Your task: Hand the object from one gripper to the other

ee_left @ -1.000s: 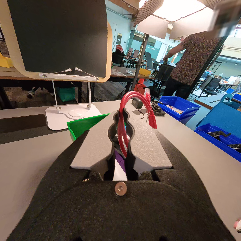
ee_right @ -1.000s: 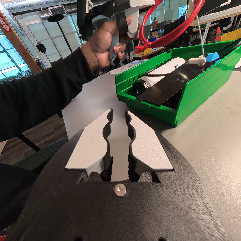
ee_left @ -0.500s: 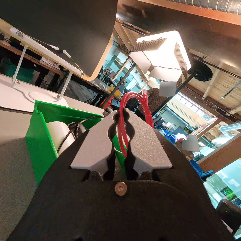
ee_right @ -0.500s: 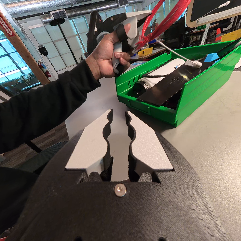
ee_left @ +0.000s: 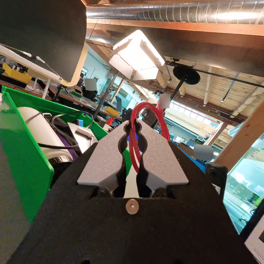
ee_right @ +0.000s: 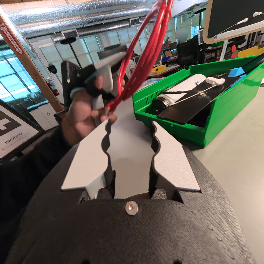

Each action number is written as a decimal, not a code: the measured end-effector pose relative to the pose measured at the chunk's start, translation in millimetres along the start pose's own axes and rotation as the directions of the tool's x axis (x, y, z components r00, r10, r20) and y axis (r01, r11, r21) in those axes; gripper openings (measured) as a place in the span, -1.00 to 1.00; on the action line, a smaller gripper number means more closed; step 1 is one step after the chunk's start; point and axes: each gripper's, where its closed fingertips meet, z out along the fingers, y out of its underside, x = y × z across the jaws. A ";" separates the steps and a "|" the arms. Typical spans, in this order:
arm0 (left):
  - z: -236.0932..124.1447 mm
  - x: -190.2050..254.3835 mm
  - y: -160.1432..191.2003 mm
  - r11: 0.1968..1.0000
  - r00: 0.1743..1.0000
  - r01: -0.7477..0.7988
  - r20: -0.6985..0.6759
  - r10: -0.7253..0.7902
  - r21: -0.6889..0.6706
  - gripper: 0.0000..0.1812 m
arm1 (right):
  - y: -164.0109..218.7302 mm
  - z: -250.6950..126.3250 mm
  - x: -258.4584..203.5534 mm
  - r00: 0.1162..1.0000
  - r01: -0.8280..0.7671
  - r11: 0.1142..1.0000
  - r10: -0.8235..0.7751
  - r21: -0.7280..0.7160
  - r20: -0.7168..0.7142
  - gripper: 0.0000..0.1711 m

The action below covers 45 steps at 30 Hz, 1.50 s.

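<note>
A coiled red cable is pinched at its loop by my left gripper, which is shut on it and tilted upward. In the right wrist view the same red cable hangs in the air, blurred, from the left gripper held in a person's hand. My right gripper is open wide and empty, low over the grey table, just below and in front of the cable's lower end.
A green bin on the table holds a white cylinder, a black sheet and cables; it also shows in the left wrist view. A dark board on a white stand rises behind it. A white sign stands at left. The tips of one gripper are about 15 centimetres away from the tips of the other.
My left gripper has swung the red cable down and toward my right gripper, tilting up further. My right gripper's jaws have opened wider and it has moved closer to the cable.
</note>
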 end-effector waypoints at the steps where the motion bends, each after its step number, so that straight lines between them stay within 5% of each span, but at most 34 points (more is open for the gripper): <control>1: -5.9 5.9 10.2 1.000 1.000 0.015 -0.013 -0.015 -0.001 -0.94 | -1.0 1.6 -3.7 1.000 -0.025 1.000 0.025 0.016 0.016 -0.27; 4: -24.2 19.4 30.3 0.999 0.998 0.050 -0.032 -0.050 0.011 -0.94 | -5.9 2.9 -11.9 0.992 -0.111 0.992 0.107 0.065 0.065 -0.28; 9: -49.5 27.1 52.8 0.996 0.995 0.091 -0.040 -0.090 0.017 -0.94 | -7.3 0.0 -20.1 0.992 -0.114 0.988 0.108 0.100 0.067 -0.71; 16: -70.1 34.2 62.8 0.996 0.995 0.091 -0.043 -0.090 0.015 -0.88 | -9.7 -4.2 -24.7 0.999 -0.022 0.995 0.019 0.102 0.029 -0.81; 20: -78.0 26.1 60.2 0.997 0.996 0.078 0.034 -0.079 0.013 -0.58 | -22.3 -10.2 -19.7 0.998 0.058 0.989 -0.054 0.136 -0.035 -0.84; 24: -74.3 50.9 60.1 0.999 1.000 -0.013 0.002 0.013 -0.032 -0.58 | -31.0 -15.3 -14.8 0.980 0.173 0.971 -0.154 0.163 -0.127 -0.90; 29: -38.4 98.6 103.1 0.935 0.993 0.019 -0.100 -0.058 -0.355 -0.52 | -27.4 -6.3 -29.5 0.959 0.273 0.950 -0.256 0.150 -0.126 -0.91; 35: -31.7 111.1 99.0 0.870 0.902 0.300 -0.181 -0.393 -0.392 -0.53 | -23.1 -7.8 -58.0 0.915 0.401 0.901 -0.403 0.166 -0.028 -0.90; 38: -36.1 113.8 90.9 0.871 0.868 0.339 -0.240 -0.435 -0.356 -0.78 | -13.3 -2.6 -65.5 0.904 0.419 0.895 -0.427 0.150 0.021 -0.90; 45: -48.1 109.0 69.5 0.972 0.953 0.074 -0.273 -0.135 -0.225 -0.92 | -10.3 -3.6 -61.5 0.897 0.438 0.892 -0.441 0.112 0.008 -0.65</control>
